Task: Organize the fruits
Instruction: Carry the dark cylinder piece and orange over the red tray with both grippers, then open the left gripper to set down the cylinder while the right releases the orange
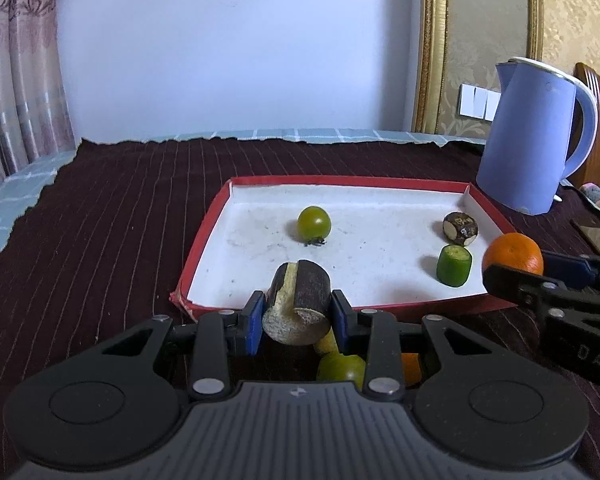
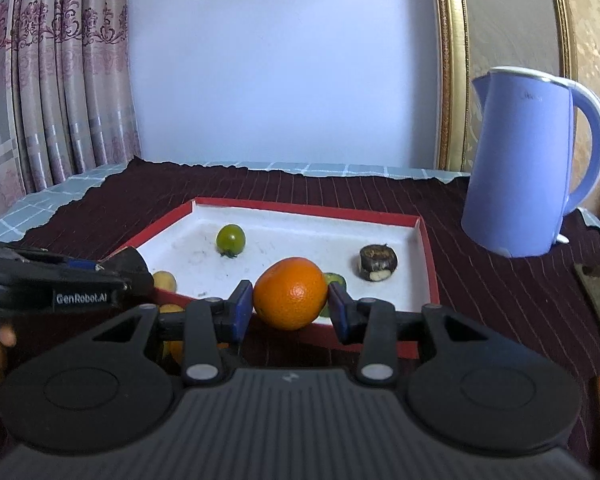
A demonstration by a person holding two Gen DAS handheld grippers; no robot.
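Left gripper (image 1: 298, 318) pinching a dark cane piece (image 1: 298, 306), right gripper (image 2: 290, 304) pinching the orange (image 2: 290, 298), both just short of the tray (image 1: 204, 248). Best carried over the near rim, lowered onto bare white floor away from the green tomato (image 1: 314, 222), then released gently to stop rolling.

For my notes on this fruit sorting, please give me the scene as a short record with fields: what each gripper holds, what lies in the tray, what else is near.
left gripper: shut on cane piece, above the tray's near edge
right gripper: shut on orange, at the tray's near edge
tray: red rim, white floor
in tray: green tomato, green chunk, dark peeled piece
outside tray: more fruit under the left gripper, partly hidden
near tray: blue kettle, at its far right corner
surface: dark striped cloth
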